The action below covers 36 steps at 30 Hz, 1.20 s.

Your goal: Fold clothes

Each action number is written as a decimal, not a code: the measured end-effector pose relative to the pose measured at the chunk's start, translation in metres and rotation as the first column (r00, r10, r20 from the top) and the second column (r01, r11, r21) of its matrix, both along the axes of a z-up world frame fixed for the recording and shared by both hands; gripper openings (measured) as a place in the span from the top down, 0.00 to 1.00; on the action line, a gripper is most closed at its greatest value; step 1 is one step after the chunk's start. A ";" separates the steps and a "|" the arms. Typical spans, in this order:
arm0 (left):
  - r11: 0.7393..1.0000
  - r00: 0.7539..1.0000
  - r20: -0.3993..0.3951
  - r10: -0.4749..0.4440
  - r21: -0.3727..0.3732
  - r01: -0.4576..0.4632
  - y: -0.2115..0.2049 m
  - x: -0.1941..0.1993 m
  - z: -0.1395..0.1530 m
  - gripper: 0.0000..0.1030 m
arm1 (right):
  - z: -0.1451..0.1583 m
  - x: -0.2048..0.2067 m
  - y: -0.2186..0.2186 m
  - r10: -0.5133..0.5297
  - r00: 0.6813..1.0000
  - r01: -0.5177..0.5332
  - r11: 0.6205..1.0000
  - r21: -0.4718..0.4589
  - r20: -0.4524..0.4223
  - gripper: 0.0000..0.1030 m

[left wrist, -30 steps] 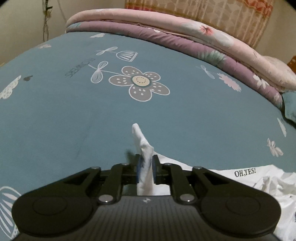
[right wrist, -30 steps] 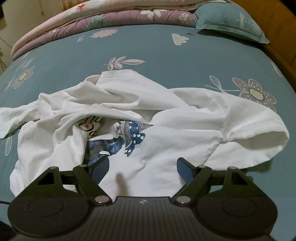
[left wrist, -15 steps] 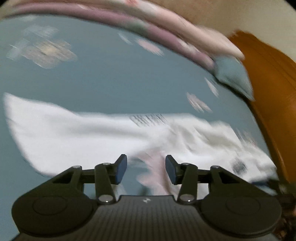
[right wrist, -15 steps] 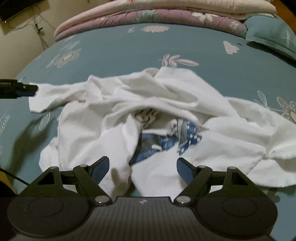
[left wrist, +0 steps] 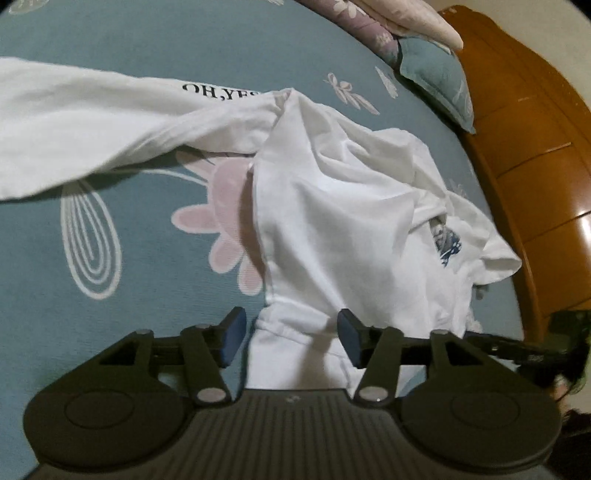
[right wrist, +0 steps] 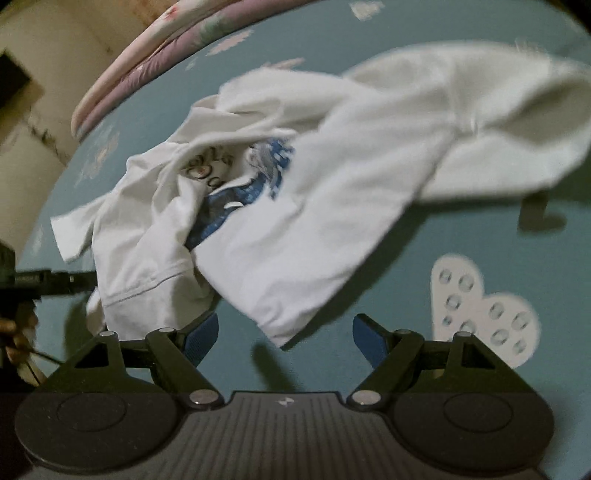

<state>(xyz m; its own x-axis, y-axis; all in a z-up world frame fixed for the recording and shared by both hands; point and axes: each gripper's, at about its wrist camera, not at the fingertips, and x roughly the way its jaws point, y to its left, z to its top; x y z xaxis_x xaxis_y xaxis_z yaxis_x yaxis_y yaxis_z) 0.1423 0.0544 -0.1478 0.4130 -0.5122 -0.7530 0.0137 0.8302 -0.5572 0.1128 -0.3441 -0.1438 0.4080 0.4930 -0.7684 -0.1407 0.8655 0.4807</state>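
A white T-shirt (left wrist: 332,206) with a blue print and black "OH,YES" lettering lies crumpled on the teal flowered bedsheet (left wrist: 110,295). My left gripper (left wrist: 291,334) is open, its blue pads either side of a bunched edge of the shirt without pinching it. In the right wrist view the same shirt (right wrist: 314,184) is spread in loose folds, one sleeve stretched to the right. My right gripper (right wrist: 284,334) is open and empty just in front of the shirt's near hem. The other gripper shows at the left edge (right wrist: 44,280).
Folded pink and purple quilts (left wrist: 376,18) and a teal pillow (left wrist: 439,77) lie at the far side of the bed. A wooden headboard (left wrist: 535,166) runs along the right. A cream wall (right wrist: 48,55) stands beyond the bed.
My left gripper let go of the white cloth it pinched, opened, and swung right over the shirt. My right gripper stayed open and shifted right and closer to the shirt's near hem.
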 end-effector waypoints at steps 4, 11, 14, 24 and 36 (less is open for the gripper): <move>1.000 1.000 0.007 -0.005 0.017 0.004 -0.011 0.001 -0.001 0.37 | -0.006 0.015 0.009 0.020 0.999 -0.024 0.995 0.095 0.042 0.16; 0.990 0.999 0.030 -0.040 0.136 0.036 -0.024 -0.010 0.011 0.37 | 0.001 0.025 0.016 0.104 0.992 -0.112 0.988 0.106 0.077 0.16; 0.987 1.000 0.026 -0.016 0.162 0.011 -0.020 -0.010 0.016 0.37 | 0.009 0.034 0.010 0.122 0.988 -0.136 0.978 0.160 0.094 0.16; 0.979 0.997 0.077 0.008 0.202 -0.023 -0.034 -0.013 0.040 0.37 | 0.034 0.136 0.026 0.205 0.956 -0.236 0.962 0.136 0.209 0.16; 0.925 0.980 0.193 -0.045 0.378 -0.032 -0.063 -0.014 0.080 0.37 | 0.059 0.092 -0.011 0.241 0.935 -0.272 0.958 0.089 0.259 0.14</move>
<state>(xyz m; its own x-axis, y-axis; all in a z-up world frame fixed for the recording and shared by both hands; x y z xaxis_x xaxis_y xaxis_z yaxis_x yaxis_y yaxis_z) 0.1287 -0.0087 -0.0674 0.5685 -0.2087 -0.7958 0.0963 0.9775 -0.1876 0.2044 -0.3554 -0.0849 0.4221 0.6891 -0.5890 -0.4757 0.7215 0.5031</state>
